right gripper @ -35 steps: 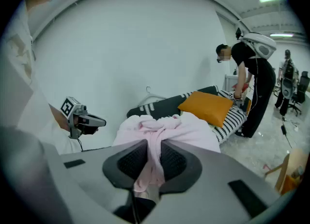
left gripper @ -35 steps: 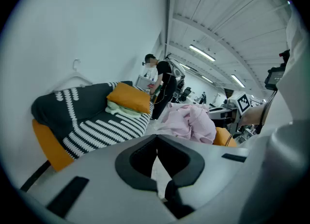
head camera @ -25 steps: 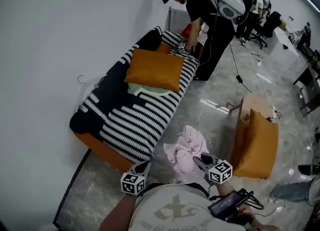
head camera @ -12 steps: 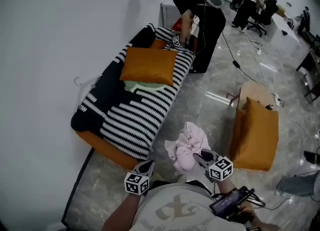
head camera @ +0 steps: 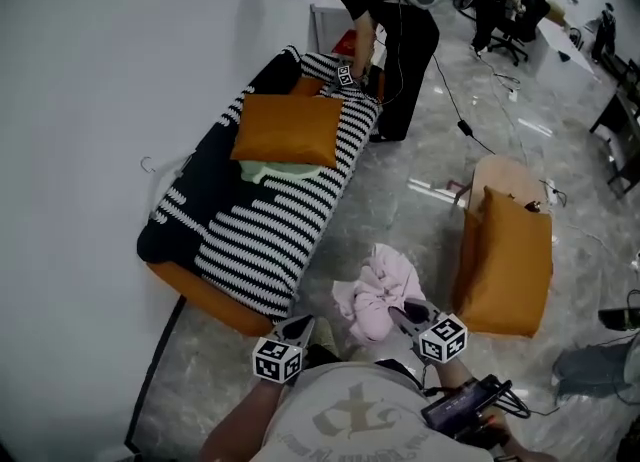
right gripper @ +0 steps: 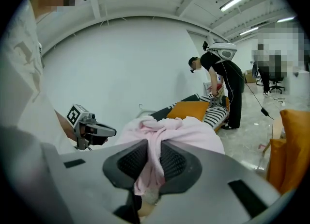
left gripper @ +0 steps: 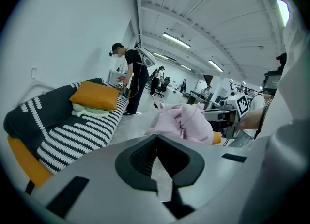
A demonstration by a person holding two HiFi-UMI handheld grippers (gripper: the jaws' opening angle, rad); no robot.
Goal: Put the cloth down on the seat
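Here, right gripper (right gripper: 154, 146): jaws pinching a fold of the pink cloth (head camera: 380, 285).
left gripper (left gripper: 156, 139): jaws pressed together, nothing between them.
cloth: bunched, held above the floor, off the near end of the striped seat (head camera: 265, 235).
orange cushion (head camera: 287, 130): on the seat's far half.

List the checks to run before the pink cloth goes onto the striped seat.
1. Right tool shut on pink cloth: ok.
2. Left tool empty, jaws together: ok.
3. Striped seat bare at the near end: ok.
4. Orange cushion and green cloth lie further along, off that spot: ok.
5. Other person stands at the far end: ok.
6. Pink cloth over the seat: not ok, it hangs over the floor.
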